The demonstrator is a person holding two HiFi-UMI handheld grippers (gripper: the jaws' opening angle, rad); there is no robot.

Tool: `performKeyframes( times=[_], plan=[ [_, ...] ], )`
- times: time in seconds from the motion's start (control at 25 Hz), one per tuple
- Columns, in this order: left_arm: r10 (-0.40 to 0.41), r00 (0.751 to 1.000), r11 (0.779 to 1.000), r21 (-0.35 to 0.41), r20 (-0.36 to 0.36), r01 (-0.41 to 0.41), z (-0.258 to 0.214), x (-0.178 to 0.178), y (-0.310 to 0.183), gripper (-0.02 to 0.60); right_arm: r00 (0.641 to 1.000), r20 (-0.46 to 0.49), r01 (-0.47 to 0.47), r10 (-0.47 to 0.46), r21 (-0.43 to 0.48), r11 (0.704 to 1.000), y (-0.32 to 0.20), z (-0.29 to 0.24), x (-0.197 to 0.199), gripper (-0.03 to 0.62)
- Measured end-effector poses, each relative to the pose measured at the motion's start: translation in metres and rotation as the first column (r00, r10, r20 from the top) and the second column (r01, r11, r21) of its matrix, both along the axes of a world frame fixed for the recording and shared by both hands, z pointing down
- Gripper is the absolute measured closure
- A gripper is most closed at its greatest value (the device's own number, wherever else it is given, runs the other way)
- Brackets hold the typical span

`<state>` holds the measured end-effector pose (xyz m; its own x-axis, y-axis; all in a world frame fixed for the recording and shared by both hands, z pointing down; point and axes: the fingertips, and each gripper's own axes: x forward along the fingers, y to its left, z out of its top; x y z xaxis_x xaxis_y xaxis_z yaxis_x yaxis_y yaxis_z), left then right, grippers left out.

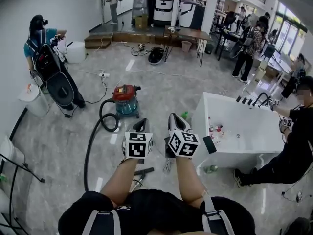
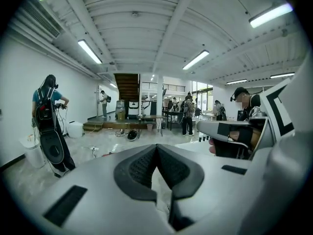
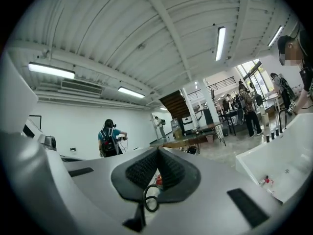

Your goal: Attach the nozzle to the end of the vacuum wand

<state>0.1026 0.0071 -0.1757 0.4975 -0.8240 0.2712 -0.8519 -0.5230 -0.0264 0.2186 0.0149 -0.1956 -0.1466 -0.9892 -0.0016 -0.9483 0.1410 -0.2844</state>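
- Left gripper (image 2: pixel 156 151): fingers clenched together with nothing between them. It is held high above the floor and aimed across the room.
- Right gripper (image 3: pixel 157 154): fingers likewise pressed shut and empty, level beside the left one.
- Red vacuum canister (image 1: pixel 126 98): stands on the floor ahead of you and serves as the reference for every entry below.
- Black hose (image 1: pixel 91 148): loops off the canister's near side, then runs toward you along its left.
- Wand and nozzle: these are probably the dark bar (image 1: pixel 145 171) and the pale piece (image 1: pixel 167 166), which lie on the floor on your side of the canister. Your forearms cover part of them, so you can't tell which is which.
- White table (image 1: pixel 254 141): stands right of the canister, its near corner close to your right gripper. A person in black (image 1: pixel 293 151) stands at its far-right side.
- Hazard, grip: shut fingers would only knock a part away, so release them before reaching down.
- Hazard, sight: the parts sit under your arms, and a blind reach may pick up the wrong piece or the wrong end.
- Hazard, hose: lifting the wand could pull the loop tight and tug the canister.
- Hazard, right side: a wide swing meets the table corner or the person.
- Open room: bare floor lies left of the canister beyond the hose, and more lies past the canister.
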Motion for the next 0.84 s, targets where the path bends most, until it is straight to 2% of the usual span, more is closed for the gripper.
performKeyframes(
  times=[0.2, 0.36, 0.48, 0.64, 0.84],
  plan=[
    [0.016, 1.000, 0.999, 0.048, -0.016, -0.015, -0.030, 0.007, 0.012, 0.572, 1.000, 0.005, 0.015, -0.015, 0.044, 0.999, 0.019, -0.017, 0.005, 0.582],
    [0.021, 0.999, 0.995, 0.093, 0.033, -0.024, -0.036, 0.017, 0.023, 0.572, 1.000, 0.028, 0.011, -0.012, 0.039, 0.999, 0.028, -0.017, 0.011, 0.582],
    [0.032, 0.999, 0.996, 0.084, 0.039, -0.035, -0.040, 0.021, 0.022, 0.572, 0.999, 0.032, 0.013, -0.014, 0.052, 0.999, 0.028, -0.024, 0.014, 0.582],
    [0.024, 0.999, 0.997, 0.072, 0.042, -0.027, -0.043, 0.019, 0.023, 0.572, 0.999, -0.036, 0.037, -0.035, 0.068, 0.997, 0.028, -0.030, 0.006, 0.582],
    [0.034, 0.999, 0.996, 0.076, 0.034, -0.037, -0.044, 0.022, 0.019, 0.572, 0.997, -0.026, 0.068, -0.066, 0.080, 0.994, 0.027, -0.033, -0.001, 0.582]
  ],
)
